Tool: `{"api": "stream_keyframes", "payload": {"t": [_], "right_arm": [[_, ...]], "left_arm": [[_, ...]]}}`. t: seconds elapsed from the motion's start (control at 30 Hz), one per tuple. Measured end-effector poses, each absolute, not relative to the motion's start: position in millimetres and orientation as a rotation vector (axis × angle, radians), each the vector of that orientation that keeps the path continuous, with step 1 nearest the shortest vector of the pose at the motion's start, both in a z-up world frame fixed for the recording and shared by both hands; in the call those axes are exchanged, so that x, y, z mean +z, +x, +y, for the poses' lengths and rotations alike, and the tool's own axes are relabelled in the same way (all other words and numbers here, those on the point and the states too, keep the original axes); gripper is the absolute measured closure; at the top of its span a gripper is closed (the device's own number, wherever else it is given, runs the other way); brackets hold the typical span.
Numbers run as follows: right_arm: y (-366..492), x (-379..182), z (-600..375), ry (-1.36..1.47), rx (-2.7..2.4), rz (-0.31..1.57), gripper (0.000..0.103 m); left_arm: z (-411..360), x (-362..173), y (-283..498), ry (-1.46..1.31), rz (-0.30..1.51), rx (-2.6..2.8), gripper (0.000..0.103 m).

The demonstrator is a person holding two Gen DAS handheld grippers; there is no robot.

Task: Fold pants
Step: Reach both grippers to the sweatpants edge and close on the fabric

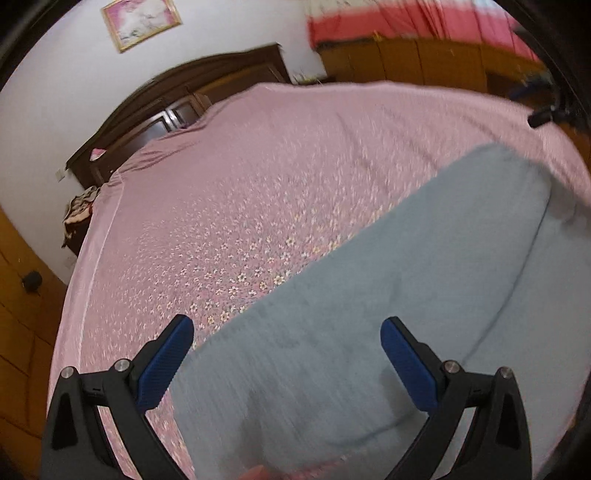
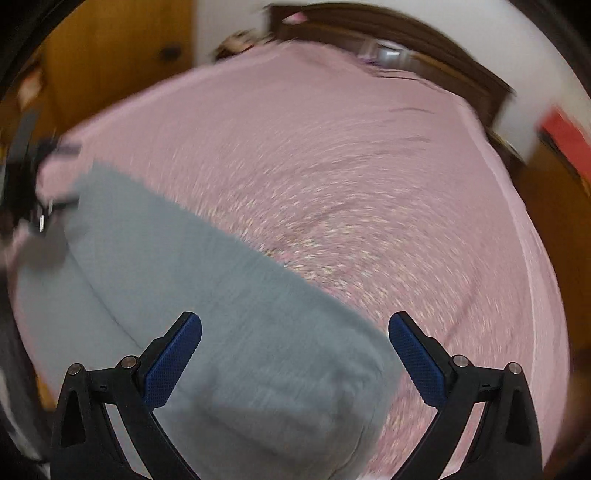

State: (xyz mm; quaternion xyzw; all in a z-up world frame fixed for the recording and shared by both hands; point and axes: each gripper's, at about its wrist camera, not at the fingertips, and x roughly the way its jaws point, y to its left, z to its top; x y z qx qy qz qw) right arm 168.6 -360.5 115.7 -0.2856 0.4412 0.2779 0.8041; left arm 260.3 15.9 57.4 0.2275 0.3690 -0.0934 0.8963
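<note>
Grey pants [image 1: 388, 288] flat on pink bedsheet [image 1: 258, 184], left tongs [image 1: 286, 336] apart, right tongs [image 2: 295, 328] apart, framed picture [image 1: 140, 22] only in left view

Light's soft and kinda dim indoors, no glare or hard shadows. Right wrist view is badly motion-smeared, the bed [image 2: 332, 166] print is just streaks. Left view is sharper mid-frame but smears toward the curtain [image 1: 406, 22]. Heavy fisheye bending, black vignette at every corner
</note>
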Motion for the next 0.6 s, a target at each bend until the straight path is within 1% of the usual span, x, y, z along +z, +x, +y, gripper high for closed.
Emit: {"api": "stream_keyframes", "payload": {"t": [0.07,0.1,0.13,0.37,0.5,0.6], "right_arm": [[173,99,-352,-0.668,0.614,0.991,0.003],[177,92,-350,-0.667,0.624,1.019,0.009],[182,83,-346,-0.655,0.645,1.047,0.012],[185,59,-324,-0.735,0.797,1.049,0.013],[190,53,-312,-0.862,0.81,0.987,0.021],[201,51,-305,-0.866,0.844,1.019,0.023]], "left_arm": [[13,49,269,0.506,0.792,-0.209,0.0],[14,44,274,0.519,0.815,-0.22,0.0],[15,38,280,0.53,0.839,-0.231,0.0],[13,17,301,0.622,0.898,-0.334,0.0],[1,10,316,0.683,0.921,-0.342,0.0],[-10,3,325,0.744,0.931,-0.374,0.0]]}}
